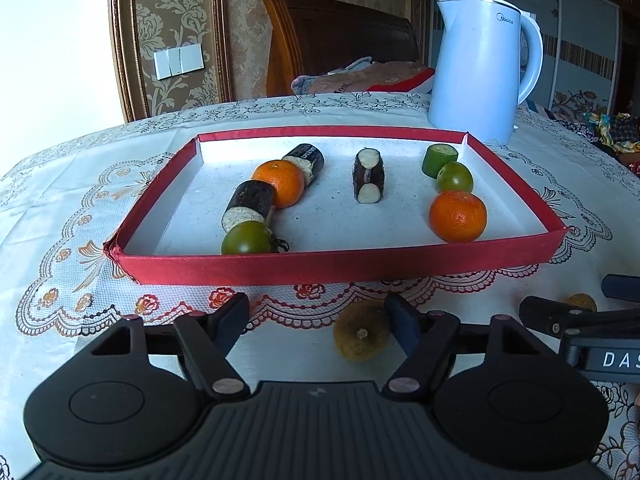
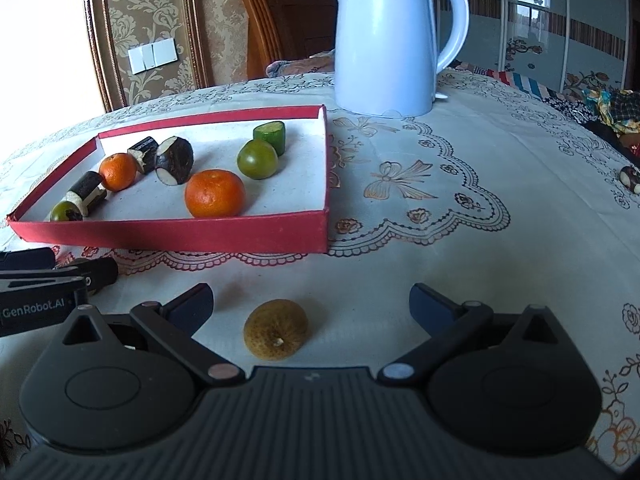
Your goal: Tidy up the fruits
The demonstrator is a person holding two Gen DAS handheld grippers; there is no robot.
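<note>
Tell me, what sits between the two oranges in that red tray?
In the left wrist view, a dark sugarcane piece lies alone between the left orange and the right orange in the red tray, touching neither.

Your matt black plastic left claw [image 1: 316, 320] hovers over a lace-patterned cloth on the tabletop [image 1: 60, 208]. The tray [image 1: 340, 266] before you shows red fabric-like walls and a speckled white paper floor. Behind it stands a smooth, glossy pale-blue plastic kettle [image 1: 476, 68], near a varnished wooden headboard [image 1: 340, 40].
</note>
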